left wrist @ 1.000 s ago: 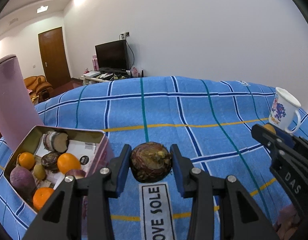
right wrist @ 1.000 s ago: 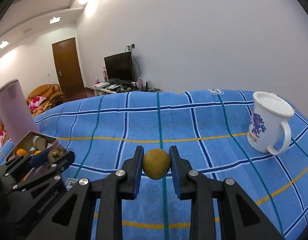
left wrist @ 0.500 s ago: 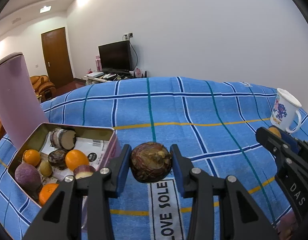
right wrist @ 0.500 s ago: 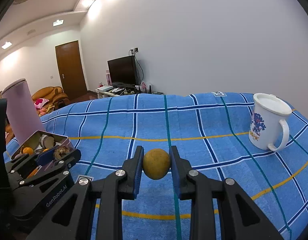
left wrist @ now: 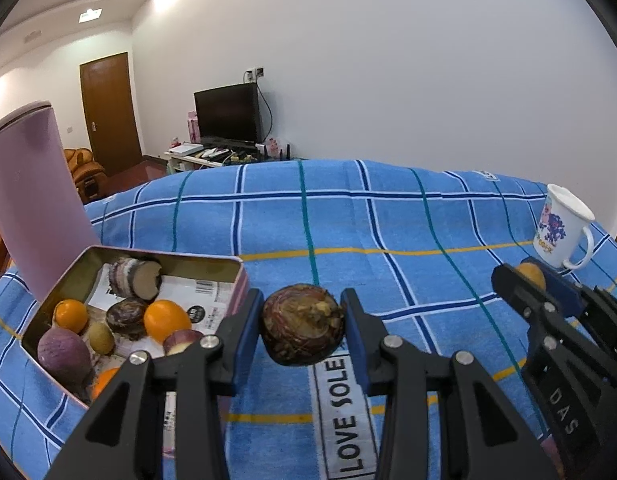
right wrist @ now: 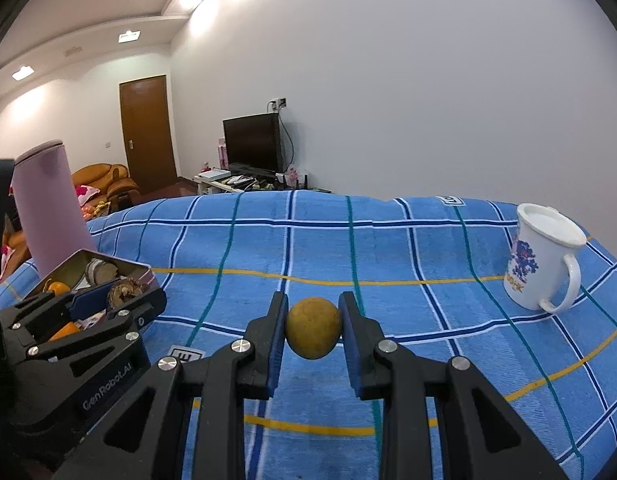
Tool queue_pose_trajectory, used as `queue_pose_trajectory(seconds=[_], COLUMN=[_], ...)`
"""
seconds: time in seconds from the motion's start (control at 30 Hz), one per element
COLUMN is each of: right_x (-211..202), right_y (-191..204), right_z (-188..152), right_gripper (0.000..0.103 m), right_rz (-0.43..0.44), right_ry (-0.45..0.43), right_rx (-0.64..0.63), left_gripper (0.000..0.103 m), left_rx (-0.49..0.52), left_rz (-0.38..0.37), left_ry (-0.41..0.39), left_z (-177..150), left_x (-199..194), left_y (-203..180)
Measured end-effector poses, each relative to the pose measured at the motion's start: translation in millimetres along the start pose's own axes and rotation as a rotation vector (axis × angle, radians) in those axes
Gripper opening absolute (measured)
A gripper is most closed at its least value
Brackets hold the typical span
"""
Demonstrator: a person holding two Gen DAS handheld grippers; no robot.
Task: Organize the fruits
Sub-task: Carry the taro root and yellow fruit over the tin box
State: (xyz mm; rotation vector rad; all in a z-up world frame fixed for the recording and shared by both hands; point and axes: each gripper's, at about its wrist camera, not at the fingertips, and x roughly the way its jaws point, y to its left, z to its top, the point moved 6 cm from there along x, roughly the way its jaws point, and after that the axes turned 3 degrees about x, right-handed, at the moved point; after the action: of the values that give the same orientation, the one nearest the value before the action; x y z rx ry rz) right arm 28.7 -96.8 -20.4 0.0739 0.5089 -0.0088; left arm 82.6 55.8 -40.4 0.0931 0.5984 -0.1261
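My left gripper [left wrist: 303,326] is shut on a dark brown, rough round fruit [left wrist: 303,328], held above the blue checked cloth just right of an open pink tin [left wrist: 164,262]. The tin holds several fruits: oranges [left wrist: 166,320], a purple one [left wrist: 62,354], a small green one [left wrist: 101,337] and cut pieces. My right gripper [right wrist: 313,332] is shut on a small yellow-brown round fruit [right wrist: 313,333] over the cloth. In the left wrist view the right gripper [left wrist: 532,280] appears at the right edge; in the right wrist view the left gripper [right wrist: 122,294] sits low at the left.
A tall pink cylinder [left wrist: 32,200] stands behind the tin. A white mug with a blue print [right wrist: 542,258] stands at the right on the cloth. A "LOVE SOLE" label [left wrist: 342,408] is sewn on the cloth. A television, door and sofa lie beyond.
The left wrist view has swung so the tin shows further right and closer to the held fruit. The right gripper has shifted slightly, the mug sliding right in its view. Both grips are unchanged.
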Motion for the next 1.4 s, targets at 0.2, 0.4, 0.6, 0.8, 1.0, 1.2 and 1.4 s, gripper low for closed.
queue_pose_trajectory(seconds=[0.2,0.4,0.6,0.8,1.0,1.2,1.4], right_x=[1,1,-1,5,11,21,33], right_y=[13,37,68,105,132,156,177], right_z=[0,12,26,27,25,21,25], right_gripper=[0.028,0.028,0.028,0.028,0.028,0.028,0.028], right_rz=[0.026,0.073,0.130,0.187,0.225,0.257,0.289], right_ry=[0.006,-0.008,-0.039,-0.041,-0.030,-0.008,0.007], right_rx=[-0.010,-0.025,-0.040,-0.062,-0.075,-0.091,-0.091], left_gripper=[0.042,0.042,0.042,0.041,0.041,0.041,0.041], left_rx=[-0.019,-0.028,-0.049,-0.070,-0.074,-0.072,-0.096], left_rz=[0.009,0.026,0.067,0.107,0.150,0.182,0.206], left_ry=[-0.006,-0.021,-0.027,-0.022,-0.017,0.002,0.028], left_z=[3,8,12,12,9,5,1], left_x=[-2,-5,-2,2,4,7,12], left_y=[14,34,65,99,128,152,172])
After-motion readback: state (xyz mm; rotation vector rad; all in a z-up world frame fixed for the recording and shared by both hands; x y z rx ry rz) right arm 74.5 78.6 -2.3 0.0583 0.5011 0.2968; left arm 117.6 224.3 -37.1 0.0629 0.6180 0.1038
